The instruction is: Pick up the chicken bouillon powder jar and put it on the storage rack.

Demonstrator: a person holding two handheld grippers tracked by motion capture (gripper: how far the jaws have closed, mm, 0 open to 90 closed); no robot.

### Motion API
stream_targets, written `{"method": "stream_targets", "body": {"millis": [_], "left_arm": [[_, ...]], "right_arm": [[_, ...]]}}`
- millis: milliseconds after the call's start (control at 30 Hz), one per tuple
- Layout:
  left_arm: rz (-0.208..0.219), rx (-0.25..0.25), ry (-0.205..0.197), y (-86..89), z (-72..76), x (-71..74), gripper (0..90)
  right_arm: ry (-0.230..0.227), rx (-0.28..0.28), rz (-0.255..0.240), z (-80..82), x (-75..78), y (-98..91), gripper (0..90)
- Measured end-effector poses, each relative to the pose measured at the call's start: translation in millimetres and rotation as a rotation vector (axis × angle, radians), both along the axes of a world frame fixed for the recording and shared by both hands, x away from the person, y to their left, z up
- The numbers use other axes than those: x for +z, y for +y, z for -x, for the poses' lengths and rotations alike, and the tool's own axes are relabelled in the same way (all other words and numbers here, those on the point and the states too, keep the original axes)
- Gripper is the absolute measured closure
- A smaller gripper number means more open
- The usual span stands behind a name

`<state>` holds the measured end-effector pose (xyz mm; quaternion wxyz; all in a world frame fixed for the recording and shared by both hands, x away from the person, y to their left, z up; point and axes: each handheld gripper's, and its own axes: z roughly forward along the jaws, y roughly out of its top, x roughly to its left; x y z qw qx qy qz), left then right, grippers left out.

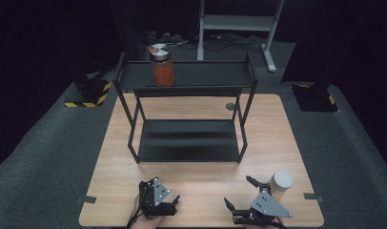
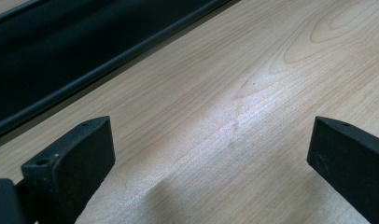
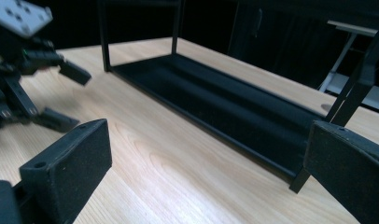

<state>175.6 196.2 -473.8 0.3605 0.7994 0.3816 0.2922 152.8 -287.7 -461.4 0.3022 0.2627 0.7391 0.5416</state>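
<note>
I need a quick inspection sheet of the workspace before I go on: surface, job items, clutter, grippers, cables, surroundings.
Surface: light wooden table, bare grain between the grippers.
Job's things: white cylindrical cup upright at the table's near right, just beside the right hand-held gripper; glass jar with orange contents on the top tier of the black two-tier metal shelf, whose bottom tier is bare.
Clutter: nothing seen.
Grippers: right hand-held gripper open, empty; left hand-held gripper open, empty, low over the wood.
Cables: loose cables on the floor behind the shelf.
Surroundings: grey carpet, grey metal frame, dark room.
</note>
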Motion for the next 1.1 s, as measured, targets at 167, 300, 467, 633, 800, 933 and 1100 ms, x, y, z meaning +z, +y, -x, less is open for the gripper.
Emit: {"method": "stream_targets", "body": {"millis": [167, 300, 467, 633, 800, 933, 1100], "left_arm": [[-0.006, -0.006, -0.002, -0.4, 0.3, 0.1, 1.0], [-0.017, -0.015, -0.011, -1.9, 1.6, -0.6, 1.0], [-0.014, -0.017, -0.011, -1.3, 1.6, -0.8, 1.0], [-0.017, -0.017, -0.009, -1.7, 1.2, -0.4, 1.0], [-0.022, -0.021, -0.010, -2.1, 1.2, -0.4, 1.0], [-0.017, -0.021, -0.009, -1.2, 1.1, -0.3, 1.0], [-0.018, -0.024, -0.006, -1.0, 0.5, 0.0, 1.0]], "right_arm": [[-0.026, -0.012, 0.004, 6.1, 7.2, -1.7, 0.0], [-0.034, -0.021, -0.008, 8.5, 11.3, -7.2, 0.0], [-0.037, -0.029, -0.025, 10.4, 14.2, -13.9, 0.0], [-0.049, -0.041, -0.023, 12.7, 17.7, -21.6, 0.0], [-0.060, -0.058, -0.019, 14.6, 20.6, -29.7, 0.0], [-0.062, -0.077, -0.031, 16.0, 20.8, -37.1, 0.0], [-0.068, -0.109, -0.035, 18.9, 22.3, -43.9, 0.0]]}}
